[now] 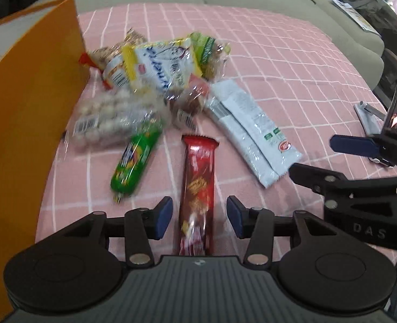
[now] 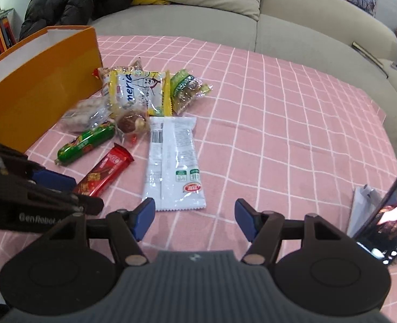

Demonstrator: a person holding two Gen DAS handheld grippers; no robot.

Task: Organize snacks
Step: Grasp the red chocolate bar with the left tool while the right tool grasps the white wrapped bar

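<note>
A pile of snacks lies on the pink checked cloth (image 1: 279,62) beside an orange box (image 1: 31,107). My left gripper (image 1: 199,216) is open, its blue pads on either side of a long red snack bar (image 1: 197,188) without touching it. A green tube snack (image 1: 135,158) lies left of it, a white packet (image 1: 252,132) right of it. My right gripper (image 2: 194,219) is open and empty, just in front of the white packet (image 2: 174,161). The red bar (image 2: 104,172), the green tube (image 2: 86,142) and the orange box (image 2: 39,86) show at left.
A phone (image 2: 389,212) on a stand plays video at the right edge. A beige sofa (image 2: 225,18) with a cushion and a dark jacket (image 2: 77,0) lies behind the cloth. More packets, yellow-white (image 2: 139,91) and green (image 2: 185,88), lie in the pile.
</note>
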